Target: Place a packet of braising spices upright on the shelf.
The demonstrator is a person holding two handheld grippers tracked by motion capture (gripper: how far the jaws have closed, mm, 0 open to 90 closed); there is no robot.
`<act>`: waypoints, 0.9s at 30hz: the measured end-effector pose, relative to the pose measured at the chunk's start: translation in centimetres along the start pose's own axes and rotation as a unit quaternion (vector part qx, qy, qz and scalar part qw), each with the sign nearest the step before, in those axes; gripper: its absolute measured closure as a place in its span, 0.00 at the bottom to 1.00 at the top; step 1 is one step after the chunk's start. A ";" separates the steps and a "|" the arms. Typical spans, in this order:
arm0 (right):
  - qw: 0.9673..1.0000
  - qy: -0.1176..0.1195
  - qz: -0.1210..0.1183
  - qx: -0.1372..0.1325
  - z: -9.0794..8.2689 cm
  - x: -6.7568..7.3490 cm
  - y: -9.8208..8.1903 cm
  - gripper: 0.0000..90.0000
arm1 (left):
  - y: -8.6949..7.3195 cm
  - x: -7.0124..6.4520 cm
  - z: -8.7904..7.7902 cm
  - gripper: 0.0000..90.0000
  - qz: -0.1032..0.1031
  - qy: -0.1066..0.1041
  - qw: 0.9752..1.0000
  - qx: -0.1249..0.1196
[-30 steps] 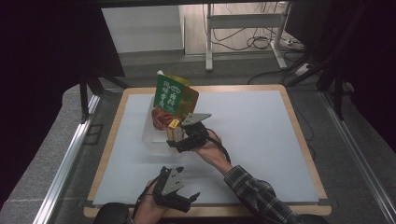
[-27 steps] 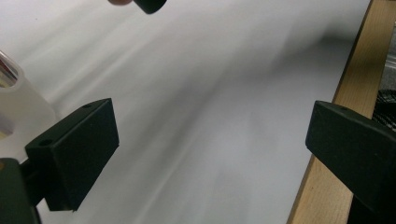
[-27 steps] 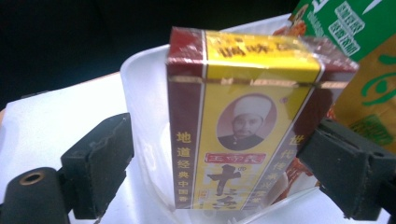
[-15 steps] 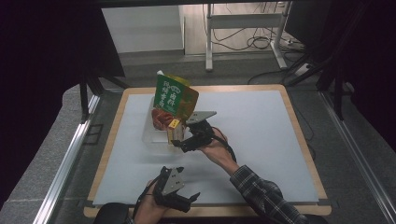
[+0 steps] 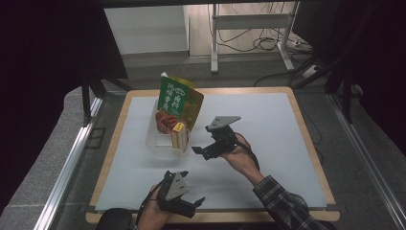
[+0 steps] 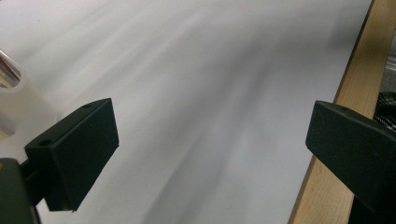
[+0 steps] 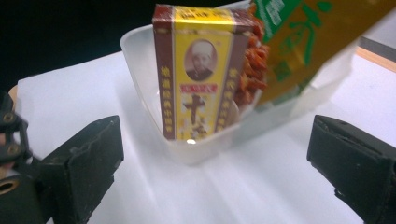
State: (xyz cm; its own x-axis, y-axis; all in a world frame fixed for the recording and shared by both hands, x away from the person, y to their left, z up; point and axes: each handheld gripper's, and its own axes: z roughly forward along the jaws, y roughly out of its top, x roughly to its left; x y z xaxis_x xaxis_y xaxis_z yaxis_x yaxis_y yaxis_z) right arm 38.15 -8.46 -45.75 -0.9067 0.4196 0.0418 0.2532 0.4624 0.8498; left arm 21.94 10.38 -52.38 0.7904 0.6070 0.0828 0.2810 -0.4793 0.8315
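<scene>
A clear plastic tub (image 5: 160, 143) stands left of the middle of the white mat. In it a green and yellow snack bag (image 5: 181, 99) leans upright, with a red pack (image 5: 165, 120) and a yellow-brown box (image 5: 178, 136) in front of it. My right gripper (image 5: 200, 151) hovers just right of the tub. Its jaws have just been opening, nothing is between them, and they stand apart from the box (image 7: 201, 70) and the tub's wall (image 7: 187, 150). My left gripper (image 5: 197, 203) rests open near the front edge, over bare mat (image 6: 210, 93).
The white mat (image 5: 268, 143) lies on a wooden board whose edge (image 5: 306, 129) frames it. The tub's corner (image 6: 18, 100) and the board's edge (image 6: 357, 70) show in the left gripper view. Metal rails and a dark surround run along both sides.
My right gripper has pulled back to the right, away from the tub, with its jaws wider. The yellow-brown box stays standing in the tub. The left gripper has not moved.
</scene>
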 end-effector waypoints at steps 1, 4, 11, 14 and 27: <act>1.000 -0.003 0.002 0.002 -0.4 -0.1 -0.2 0.04 | 0.0 0.0 0.0 0.02 0.000 0.000 1.000 0.000; 1.000 -0.009 0.006 0.005 -1.3 -0.4 -0.8 0.04 | 0.0 0.0 0.0 0.02 0.001 0.000 1.000 0.001; 1.000 -0.023 0.013 0.016 -3.3 -1.0 -2.7 0.04 | 0.0 0.0 0.1 0.02 0.004 0.002 1.000 0.005; 0.999 -0.029 0.019 0.022 -4.0 -1.2 -3.5 0.04 | 0.0 0.1 0.1 0.02 0.003 0.002 1.000 0.006; 0.998 -0.049 0.030 0.033 -7.5 -1.2 -6.2 0.03 | -0.1 0.4 0.1 0.01 -0.012 0.002 1.000 0.006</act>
State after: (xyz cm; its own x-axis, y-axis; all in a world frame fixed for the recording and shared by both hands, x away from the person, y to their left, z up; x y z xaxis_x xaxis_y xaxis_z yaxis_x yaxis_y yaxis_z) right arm 35.12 -17.74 -47.15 -0.8527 0.5211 0.0361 0.3300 0.4839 0.8105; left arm 22.25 10.59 -52.50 0.7815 0.6204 0.0658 0.3052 -0.4721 0.8270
